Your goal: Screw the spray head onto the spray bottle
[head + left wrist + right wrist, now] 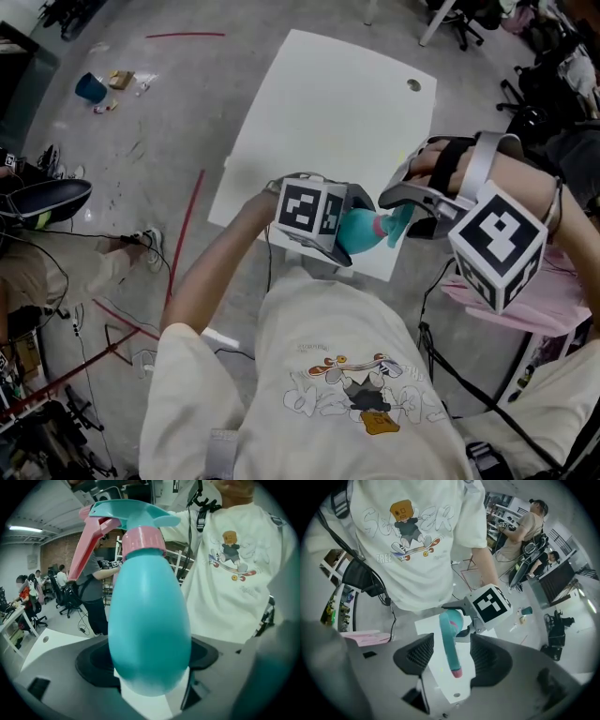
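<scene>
My left gripper (343,236) is shut on the belly of the teal spray bottle (149,620) and holds it in the air over the near edge of the white table (319,112). The bottle's neck points right in the head view. A pink collar (143,538) sits on the neck, with the teal spray head (133,513) and its pink trigger (89,545) on top. My right gripper (453,660) stands open around the spray head (451,639). A gap shows between the head and each pad.
The table has a small hole (413,85) near its far right corner. A pink cloth (553,291) lies at the right by my arm. A blue cup (91,88) and litter sit on the floor at the far left. Other people stand in the background (525,527).
</scene>
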Demonstrator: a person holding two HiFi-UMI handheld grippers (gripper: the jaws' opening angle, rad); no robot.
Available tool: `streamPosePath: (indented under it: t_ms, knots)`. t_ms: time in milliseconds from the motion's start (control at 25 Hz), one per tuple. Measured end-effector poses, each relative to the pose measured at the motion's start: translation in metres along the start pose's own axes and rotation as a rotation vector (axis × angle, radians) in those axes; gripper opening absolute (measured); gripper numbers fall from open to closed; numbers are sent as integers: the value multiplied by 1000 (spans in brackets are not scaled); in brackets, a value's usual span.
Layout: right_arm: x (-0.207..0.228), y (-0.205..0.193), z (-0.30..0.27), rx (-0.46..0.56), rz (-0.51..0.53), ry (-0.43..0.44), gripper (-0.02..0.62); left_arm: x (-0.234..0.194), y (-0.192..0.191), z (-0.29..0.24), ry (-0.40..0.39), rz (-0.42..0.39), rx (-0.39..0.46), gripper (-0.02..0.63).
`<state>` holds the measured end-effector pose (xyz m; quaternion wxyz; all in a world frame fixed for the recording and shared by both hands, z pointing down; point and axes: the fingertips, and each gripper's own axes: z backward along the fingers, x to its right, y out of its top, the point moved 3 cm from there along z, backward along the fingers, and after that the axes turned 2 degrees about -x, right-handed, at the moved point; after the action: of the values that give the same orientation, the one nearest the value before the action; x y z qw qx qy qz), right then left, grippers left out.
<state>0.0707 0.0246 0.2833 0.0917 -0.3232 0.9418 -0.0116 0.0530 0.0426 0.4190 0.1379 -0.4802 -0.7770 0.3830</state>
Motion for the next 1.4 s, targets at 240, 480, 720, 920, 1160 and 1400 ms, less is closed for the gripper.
streamPosePath:
  t_ms: [240, 480, 720, 920, 1160, 1400]
  knots:
    - [-15, 6, -21, 11, 79, 54, 238, -7, 6, -8, -20, -13, -27, 423]
    - [-18, 9, -24, 14, 82, 31, 133, -9, 11, -7, -3, 0, -23, 423]
    - [-15, -5, -30, -45, -51, 48, 130, -20, 8, -8, 98, 137, -37, 423]
    - [-5, -19, -32, -47, -352, 65, 130, -35, 5, 3, 337, 264, -133, 423]
    - [15, -49, -16, 118, -981, 115, 130, -67, 8, 33, 784, 351, -249, 423]
    - [18, -69, -26, 353, -1580, 94, 130, -80, -7, 47, 1040, 357, -317, 423]
